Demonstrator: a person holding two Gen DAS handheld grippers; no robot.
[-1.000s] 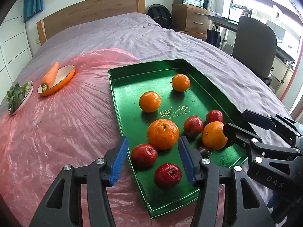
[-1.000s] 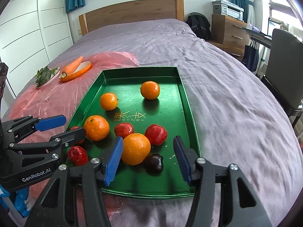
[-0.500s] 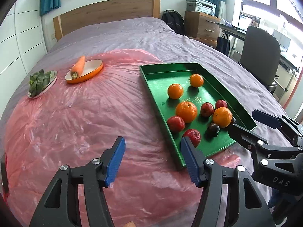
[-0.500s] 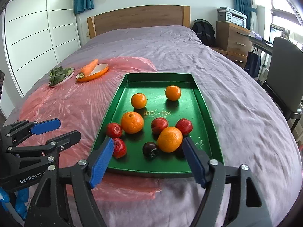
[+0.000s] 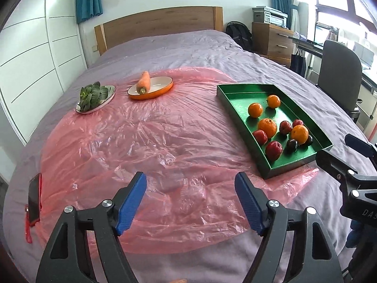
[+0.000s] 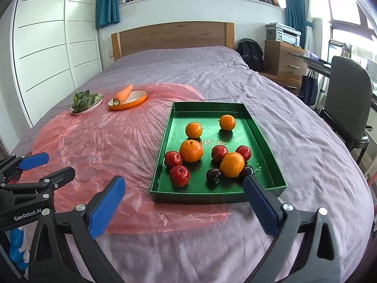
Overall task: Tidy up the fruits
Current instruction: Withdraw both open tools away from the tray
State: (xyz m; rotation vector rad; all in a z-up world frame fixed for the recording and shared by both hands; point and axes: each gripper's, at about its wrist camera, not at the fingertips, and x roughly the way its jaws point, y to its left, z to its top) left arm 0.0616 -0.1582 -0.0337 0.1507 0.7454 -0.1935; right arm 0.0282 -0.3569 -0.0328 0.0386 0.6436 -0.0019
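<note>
Lengthwise, green tray [image 6: 259,132] points toward headboard [image 6: 172,36].

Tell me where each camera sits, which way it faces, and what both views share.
Left wrist: on the left gripper, looking forward and down over the pink plastic sheet; its open jaws and part of the right gripper show.
Right wrist: on the right gripper, facing the green tray; its open jaws and the left gripper show.
Shared: tray, carrot dish, greens plate, headboard.
</note>
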